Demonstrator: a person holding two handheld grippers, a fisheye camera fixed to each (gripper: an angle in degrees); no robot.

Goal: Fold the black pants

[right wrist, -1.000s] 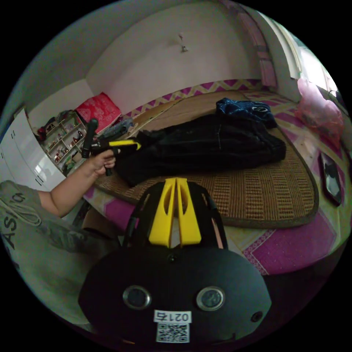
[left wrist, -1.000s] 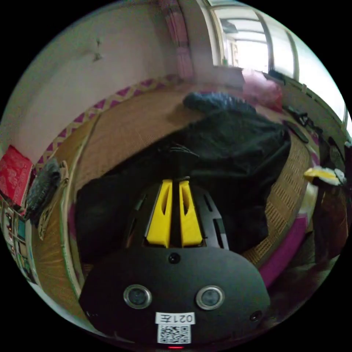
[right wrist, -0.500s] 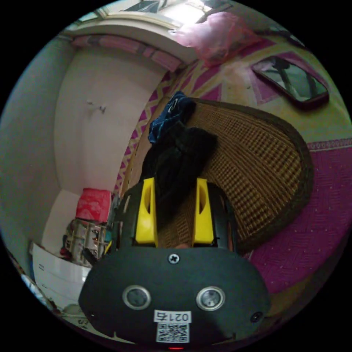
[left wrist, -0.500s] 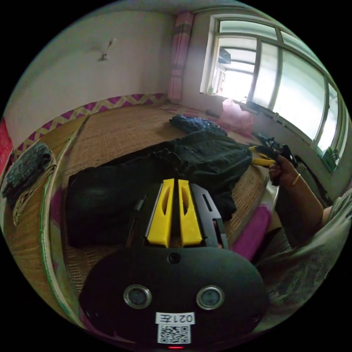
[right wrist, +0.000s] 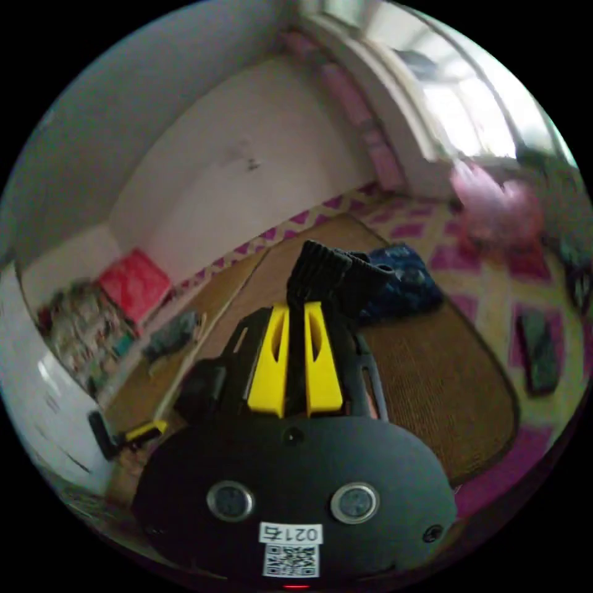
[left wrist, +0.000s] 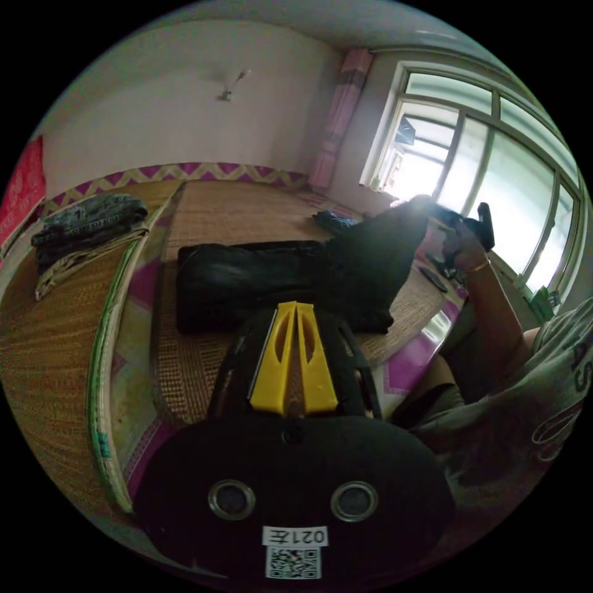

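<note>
The black pants (left wrist: 259, 281) lie stretched across a woven mat (left wrist: 204, 213), legs to the left. Their waist end (left wrist: 395, 231) is raised off the mat at the right, where a person's hand (left wrist: 466, 247) holds my right gripper. In the right gripper view, my right gripper (right wrist: 295, 306) is shut on the bunched black waistband (right wrist: 327, 269), which sticks out past the jaws. My left gripper (left wrist: 295, 307) is shut with nothing in it, hovering over the mat short of the pants. It also appears low at the left, as my left gripper (right wrist: 145, 429).
A blue garment (right wrist: 401, 287) lies on the mat behind the pants. Folded clothes (left wrist: 86, 216) are stacked at the far left. A pink bag (right wrist: 494, 204) and a dark flat object (right wrist: 537, 352) lie near the window side. The person's body (left wrist: 525, 395) is at the right.
My right gripper came to the waist end, opened around it, shut on it and lifted it. My left gripper has drawn back off the pants, still shut.
</note>
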